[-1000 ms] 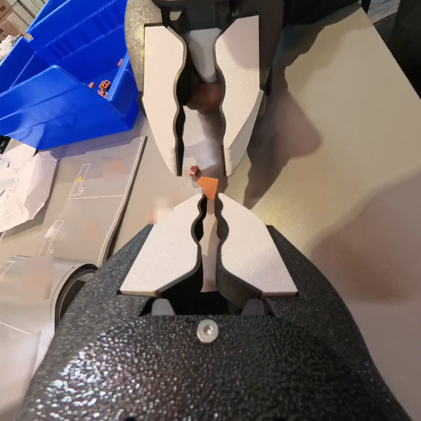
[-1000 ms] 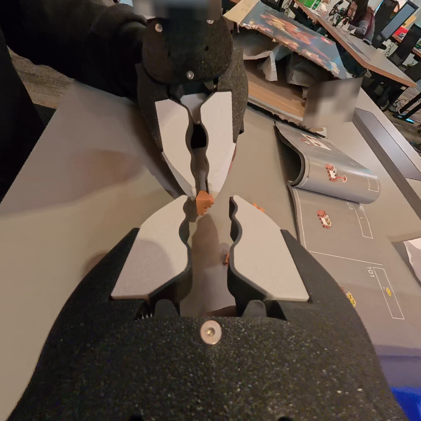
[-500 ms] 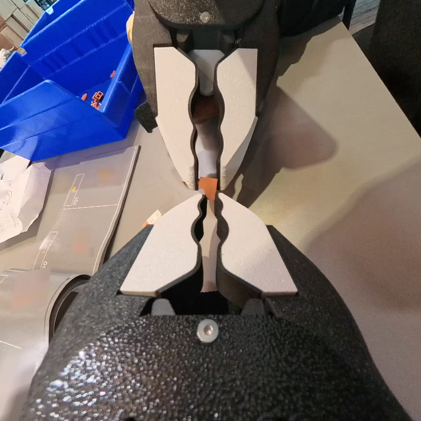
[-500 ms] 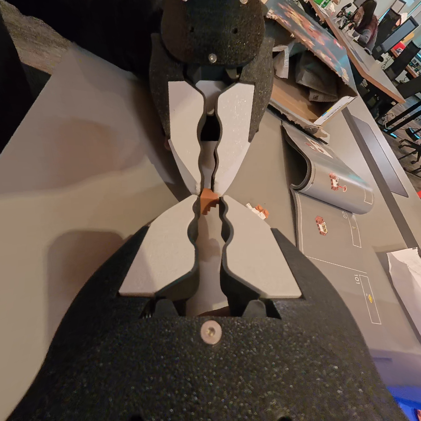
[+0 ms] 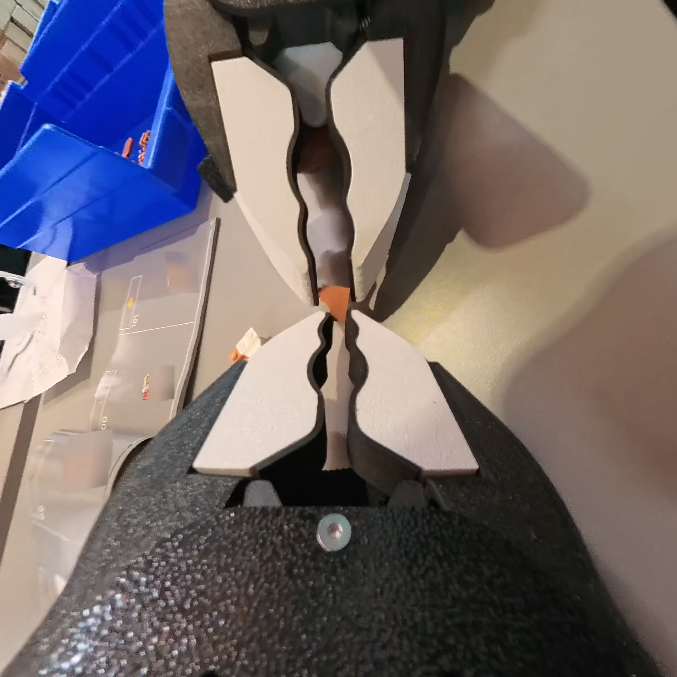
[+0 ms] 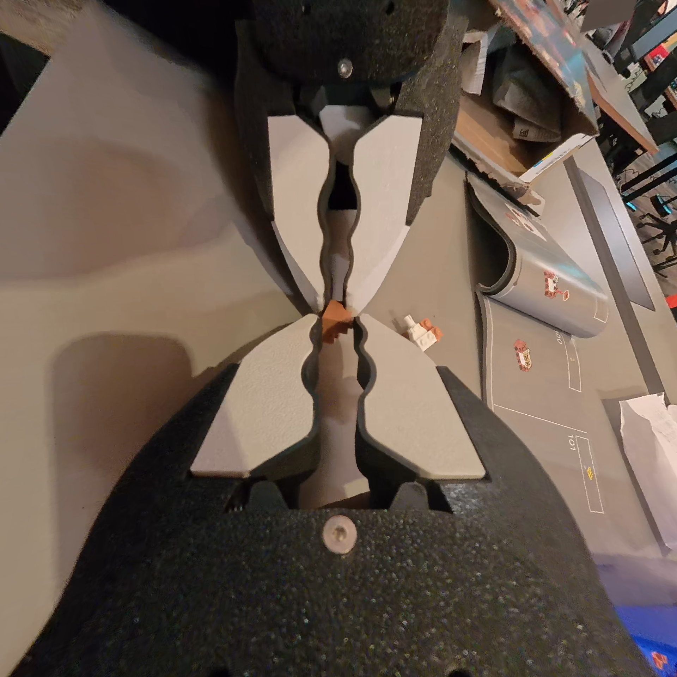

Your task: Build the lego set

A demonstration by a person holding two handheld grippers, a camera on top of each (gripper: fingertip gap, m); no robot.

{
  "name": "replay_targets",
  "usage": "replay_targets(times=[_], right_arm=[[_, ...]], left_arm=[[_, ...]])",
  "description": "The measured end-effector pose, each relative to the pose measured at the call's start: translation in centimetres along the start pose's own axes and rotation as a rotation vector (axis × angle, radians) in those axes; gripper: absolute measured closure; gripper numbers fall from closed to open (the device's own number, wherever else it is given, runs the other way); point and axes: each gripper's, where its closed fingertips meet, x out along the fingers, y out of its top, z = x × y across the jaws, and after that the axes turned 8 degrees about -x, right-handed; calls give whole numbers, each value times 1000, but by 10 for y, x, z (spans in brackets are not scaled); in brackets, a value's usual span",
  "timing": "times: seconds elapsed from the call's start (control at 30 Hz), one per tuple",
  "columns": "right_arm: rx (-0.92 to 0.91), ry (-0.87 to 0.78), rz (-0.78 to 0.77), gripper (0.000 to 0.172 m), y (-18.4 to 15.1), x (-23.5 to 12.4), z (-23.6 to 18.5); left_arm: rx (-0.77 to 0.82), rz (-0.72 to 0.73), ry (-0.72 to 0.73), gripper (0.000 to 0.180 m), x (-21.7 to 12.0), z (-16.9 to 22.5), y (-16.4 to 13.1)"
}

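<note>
left gripper (image 5: 336, 318): nearly closed, pinching orange brick (image 5: 334, 298)
right gripper (image 6: 336, 322): narrowly open, clamping same brick
table (image 6: 110, 219): white-orange bricks (image 6: 421, 331) nearby

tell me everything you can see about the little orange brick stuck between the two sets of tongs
The orange brick piece is small, looks like matte plastic, and has a stepped lower edge and a sloped top face. It is held above the grey table, tilted. The left tongs and the right tongs meet tip to tip on it, each pair pinching one end. Nothing else touches it.
</note>
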Motion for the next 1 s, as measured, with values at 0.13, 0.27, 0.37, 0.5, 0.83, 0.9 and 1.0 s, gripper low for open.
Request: replay_targets(times=[0.13, 0.27, 0.37, 0.5, 0.83, 0.9, 1.0], right_arm=[[64, 37, -35, 146, -7, -1, 0], [183, 63, -28, 147, -9, -3, 4], [201, 67, -43, 148, -12, -2, 5], [158, 75, -79, 149, -14, 1, 0], [167, 76, -81, 150, -15, 1, 1], [161, 72, -86, 150, -15, 2, 1], [181, 60, -98, 150, -16, 3, 3]], left_arm=[[72, -58, 81, 174, -1, -11, -9], [155, -103, 137, 174, -1, -17, -15], [208, -125, 138, 174, -1, -15, -16], [193, -117, 96, 174, -2, -11, -15], [48, -63, 9, 161, -12, -9, -17], [40, -69, 7, 160, -13, -9, -18], [-13, -68, 3, 160, -12, -11, -16]])
